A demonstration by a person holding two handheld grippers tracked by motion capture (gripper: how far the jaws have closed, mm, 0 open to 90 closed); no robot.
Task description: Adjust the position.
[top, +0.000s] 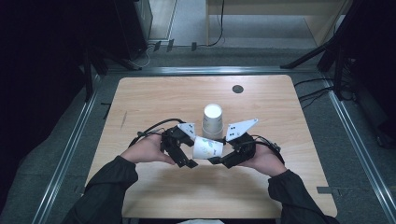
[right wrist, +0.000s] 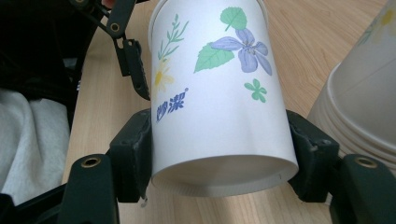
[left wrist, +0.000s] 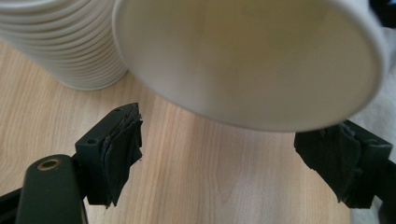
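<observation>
A single white paper cup with a flower print lies sideways above the table between both hands. My right gripper is shut on it; in the right gripper view both jaws of the gripper press the cup's wall near its base. My left gripper stands open at the cup's mouth. In the left gripper view the cup's open rim faces the camera, and the jaws of the gripper sit wide apart just below it, not touching it.
A stack of upside-down paper cups stands just behind the held cup, close to both grippers. A small dark disc lies near the far edge of the wooden table. Cables trail from the grippers.
</observation>
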